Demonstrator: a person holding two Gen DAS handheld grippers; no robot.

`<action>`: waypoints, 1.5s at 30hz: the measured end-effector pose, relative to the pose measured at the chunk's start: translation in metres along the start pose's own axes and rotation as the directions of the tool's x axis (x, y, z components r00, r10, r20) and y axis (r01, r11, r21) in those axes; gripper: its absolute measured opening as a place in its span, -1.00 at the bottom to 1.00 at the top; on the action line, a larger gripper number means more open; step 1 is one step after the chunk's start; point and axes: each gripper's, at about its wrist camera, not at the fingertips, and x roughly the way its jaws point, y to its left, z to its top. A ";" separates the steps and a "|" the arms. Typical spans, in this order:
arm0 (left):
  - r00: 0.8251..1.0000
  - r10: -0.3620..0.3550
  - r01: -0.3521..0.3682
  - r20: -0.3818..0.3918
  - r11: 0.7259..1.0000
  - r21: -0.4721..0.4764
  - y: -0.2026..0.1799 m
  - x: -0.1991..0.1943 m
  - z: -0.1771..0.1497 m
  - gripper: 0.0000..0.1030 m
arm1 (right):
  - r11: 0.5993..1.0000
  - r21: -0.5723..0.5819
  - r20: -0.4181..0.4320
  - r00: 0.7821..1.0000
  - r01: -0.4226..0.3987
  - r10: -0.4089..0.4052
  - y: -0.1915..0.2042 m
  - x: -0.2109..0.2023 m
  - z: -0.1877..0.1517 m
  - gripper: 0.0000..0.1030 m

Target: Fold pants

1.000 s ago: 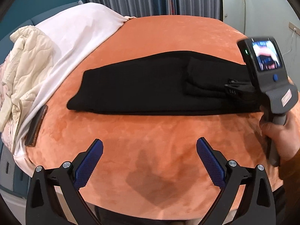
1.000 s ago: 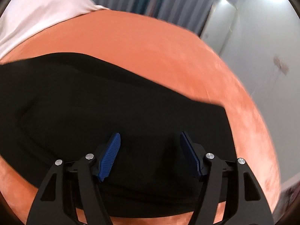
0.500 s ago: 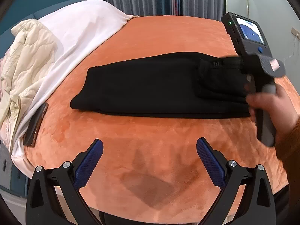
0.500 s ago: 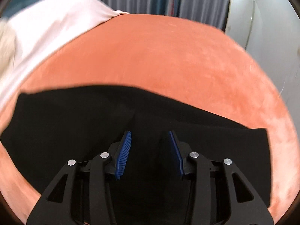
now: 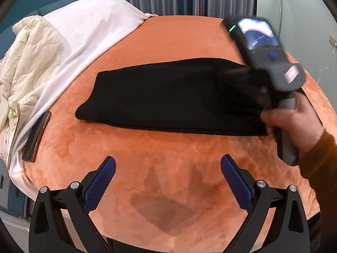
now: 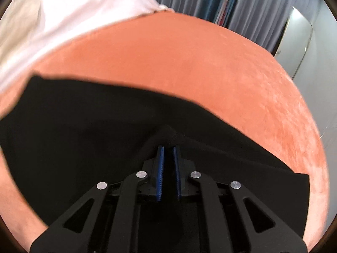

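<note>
Right wrist: right gripper (image 6: 168, 149) pinches pants (image 6: 84, 130) edge (left gripper (image 5: 168, 174) wide).

Orange bed (image 5: 168, 42) w/ black pants (image 5: 158, 92), phone (image 5: 35, 135)

A: Item one?
B: Right gripper (image 6: 168, 149), blue ribbed pads closed on a raised peak of black knit pants (image 6: 84, 130).
A: Beneath?
B: Orange plush bedcover (image 6: 179, 59); white sheet (image 6: 84, 6) far left.

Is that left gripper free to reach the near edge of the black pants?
Probably yes. The left gripper hangs open over bare orange blanket, with nothing lying between it and the black pants. The right gripper pinches the far right end.
</note>
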 end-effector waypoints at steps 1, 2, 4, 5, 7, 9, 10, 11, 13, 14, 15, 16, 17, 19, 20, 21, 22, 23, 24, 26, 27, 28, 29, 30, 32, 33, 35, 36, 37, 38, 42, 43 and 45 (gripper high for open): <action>1.000 0.006 -0.006 0.001 1.000 0.005 0.000 0.000 0.000 0.88 | 0.998 0.049 0.013 0.999 -0.030 0.029 -0.010 -0.004 0.002 -0.72; 1.000 0.012 -0.012 0.000 1.000 0.010 0.000 0.000 -0.001 0.88 | 0.994 0.104 0.014 0.999 -0.047 0.045 -0.017 -0.007 0.002 -0.53; 1.000 0.026 -0.026 -0.002 1.000 0.012 0.000 0.001 -0.001 0.88 | 0.990 0.131 -0.020 0.998 -0.054 0.057 -0.022 -0.003 0.004 -0.44; 1.000 0.029 -0.029 -0.006 1.000 0.011 0.001 0.002 -0.001 0.88 | 0.991 0.124 -0.025 0.998 -0.059 0.062 -0.020 -0.004 0.000 -0.43; 1.000 0.028 -0.028 -0.008 1.000 0.011 0.002 0.002 -0.002 0.88 | 0.991 0.115 -0.004 0.998 -0.065 0.066 -0.016 -0.013 -0.007 -0.14; 1.000 0.031 -0.031 -0.007 0.999 0.012 0.004 0.002 -0.002 0.88 | 0.990 0.114 0.032 0.996 -0.085 0.082 -0.011 -0.024 -0.013 0.50; 0.999 0.034 -0.034 -0.010 0.999 0.010 0.005 0.004 -0.003 0.88 | 0.991 0.100 0.047 0.995 -0.093 0.088 -0.006 -0.027 -0.014 0.57; 0.999 0.036 -0.036 -0.014 0.999 0.007 0.006 0.006 -0.003 0.88 | 0.992 0.084 0.050 0.995 -0.091 0.087 -0.002 -0.030 -0.016 0.57; 0.999 0.038 -0.038 -0.032 0.999 -0.008 0.009 0.011 -0.002 0.88 | 0.998 0.025 0.031 0.997 -0.065 0.064 0.014 -0.028 -0.020 0.58; 0.999 0.037 -0.037 -0.035 0.999 -0.014 0.012 0.013 -0.003 0.88 | 0.999 -0.005 0.012 0.999 -0.036 0.036 0.023 -0.023 -0.022 0.58; 0.999 0.036 -0.037 -0.036 0.999 -0.023 0.015 0.013 -0.003 0.88 | 1.000 -0.027 -0.006 1.000 -0.012 0.012 0.026 -0.015 -0.023 0.58; 0.999 0.035 -0.036 -0.036 0.999 -0.029 0.018 0.013 -0.004 0.88 | 0.999 -0.047 -0.027 1.000 0.009 -0.010 0.030 -0.008 -0.027 0.58; 0.999 0.036 -0.037 -0.036 0.999 -0.032 0.021 0.013 -0.006 0.88 | 0.998 -0.059 -0.041 0.999 0.016 -0.019 0.033 0.000 -0.033 0.60; 0.998 0.048 -0.049 -0.038 0.998 -0.032 0.028 0.015 -0.008 0.88 | 0.999 -0.043 -0.010 1.000 0.008 -0.008 0.029 0.003 -0.040 0.48; 0.997 0.058 -0.060 -0.042 0.998 -0.035 0.033 0.018 -0.009 0.88 | 1.000 -0.021 -0.012 1.000 -0.003 0.003 0.024 0.004 -0.039 0.30; 0.997 0.064 -0.066 -0.049 0.997 -0.040 0.037 0.020 -0.009 0.88 | 1.000 0.002 -0.011 1.000 -0.011 0.011 0.019 0.004 -0.037 0.17; 0.996 0.066 -0.069 -0.056 0.996 -0.053 0.042 0.023 -0.009 0.88 | 0.999 0.024 -0.010 1.000 -0.022 0.022 0.012 0.004 -0.034 -0.09; 0.996 0.063 -0.066 -0.057 0.996 -0.064 0.046 0.024 -0.009 0.88 | 0.998 0.043 -0.009 0.999 -0.037 0.037 0.007 0.003 -0.031 -0.26; 0.997 0.058 -0.062 -0.059 0.995 -0.077 0.050 0.025 -0.009 0.88 | 0.996 0.068 -0.012 0.998 -0.062 0.062 0.001 0.003 -0.029 -0.34; 0.997 0.047 -0.052 -0.056 0.994 -0.097 0.055 0.026 -0.008 0.88 | 0.989 0.105 -0.019 0.994 -0.103 0.106 -0.005 0.001 -0.024 -0.56; 0.998 0.044 -0.050 -0.054 0.994 -0.101 0.056 0.026 -0.008 0.88 | 0.987 0.110 -0.018 0.992 -0.120 0.122 -0.004 -0.001 -0.022 -0.58; 0.998 0.042 -0.048 -0.052 0.994 -0.103 0.056 0.025 -0.008 0.88 | 0.985 0.111 -0.013 0.991 -0.134 0.136 -0.001 -0.004 -0.020 -0.58; 0.998 0.043 -0.047 -0.050 0.994 -0.100 0.056 0.025 -0.007 0.88 | 0.981 0.109 -0.006 0.987 -0.160 0.161 0.006 -0.009 -0.017 -0.58; 0.998 0.044 -0.049 -0.049 0.994 -0.095 0.055 0.026 -0.007 0.88 | 0.979 0.099 -0.002 0.984 -0.176 0.177 0.014 -0.011 -0.015 -0.58; 0.997 0.054 -0.058 -0.046 0.995 -0.084 0.054 0.026 -0.006 0.88 | 0.985 0.050 -0.032 0.985 -0.167 0.168 0.034 -0.002 -0.016 -0.59; 0.997 0.059 -0.063 -0.045 0.995 -0.080 0.054 0.026 -0.005 0.88 | 0.984 0.032 -0.065 0.982 -0.177 0.179 0.043 0.008 -0.018 -0.59; 0.997 0.065 -0.068 -0.039 0.995 -0.075 0.055 0.025 -0.004 0.88 | 0.992 -0.004 -0.014 0.992 -0.127 0.127 0.054 0.004 -0.021 -0.57; 0.997 0.071 -0.074 -0.040 0.994 -0.077 0.058 0.026 -0.004 0.88 | 0.991 0.007 0.023 0.991 -0.133 0.133 0.052 -0.006 -0.021 -0.53; 0.997 0.069 -0.073 -0.045 0.993 -0.088 0.062 0.028 -0.004 0.88 | 0.987 0.032 0.051 0.987 -0.156 0.154 0.047 -0.016 -0.022 -0.30; 0.997 0.056 -0.061 -0.048 0.992 -0.108 0.068 0.029 -0.004 0.88 | 0.981 0.072 0.099 0.980 -0.181 0.174 0.038 -0.032 -0.025 0.20; 0.993 -0.094 0.066 -0.068 0.942 -0.329 0.112 0.051 0.002 0.88 | 0.994 0.100 0.248 0.968 -0.051 0.025 -0.002 -0.091 -0.052 0.78; 0.989 -0.126 0.086 -0.071 0.906 -0.414 0.130 0.062 0.006 0.88 | 0.996 0.087 0.251 0.968 -0.009 -0.013 -0.009 -0.097 -0.058 0.78; 0.987 -0.148 0.094 -0.065 0.851 -0.517 0.152 0.078 0.010 0.88 | 0.993 0.068 0.249 0.963 0.093 -0.107 -0.026 -0.109 -0.078 0.78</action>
